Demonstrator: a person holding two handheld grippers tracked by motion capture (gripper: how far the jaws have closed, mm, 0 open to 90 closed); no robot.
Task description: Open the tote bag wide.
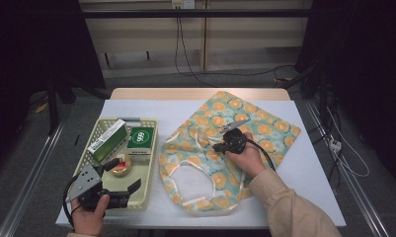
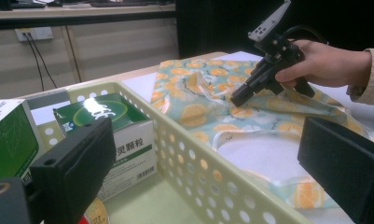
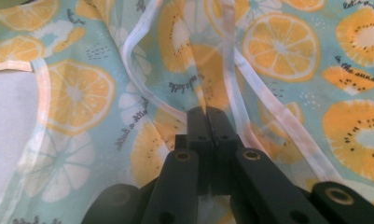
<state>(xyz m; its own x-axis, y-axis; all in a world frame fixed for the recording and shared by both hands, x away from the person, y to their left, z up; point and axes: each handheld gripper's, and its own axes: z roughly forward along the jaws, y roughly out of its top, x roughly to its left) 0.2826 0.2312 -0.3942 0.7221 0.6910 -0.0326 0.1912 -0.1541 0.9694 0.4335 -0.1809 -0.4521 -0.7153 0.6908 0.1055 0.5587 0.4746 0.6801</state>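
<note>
- On the table (image 1: 314,163), covered by a white sheet, a fruit-print bag (image 1: 264,129) of thin cloth with orange and kiwi slices lay spread from the centre toward two o'clock, its pale-edged handles and opening turned toward six o'clock.
- At nine o'clock from the bag, just beside it, stood a pale green perforated basket (image 1: 149,163); in the left gripper view its holed wall (image 2: 208,172) ran across the foreground with the bag (image 2: 268,121) beyond it.
- Inside the basket a long green-and-white box (image 1: 107,138) leaned tilted at its eleven o'clock corner, and a second green box (image 1: 140,140) with a white label lay beside it at one o'clock.
- A small round tin (image 1: 121,166) sat in the basket below the boxes, toward seven o'clock.
- The right gripper (image 1: 219,146), held in the person's right hand (image 1: 245,155), rested on the middle of the bag; in the right gripper view its jaws were pressed together on a fold of the cloth (image 3: 194,100) beside a handle strap.
- The left gripper (image 1: 121,174), held in the left hand (image 1: 89,217) at seven o'clock, hovered over the near end of the basket with its jaws spread wide and gripping nothing, one tip close to the tin.
</note>
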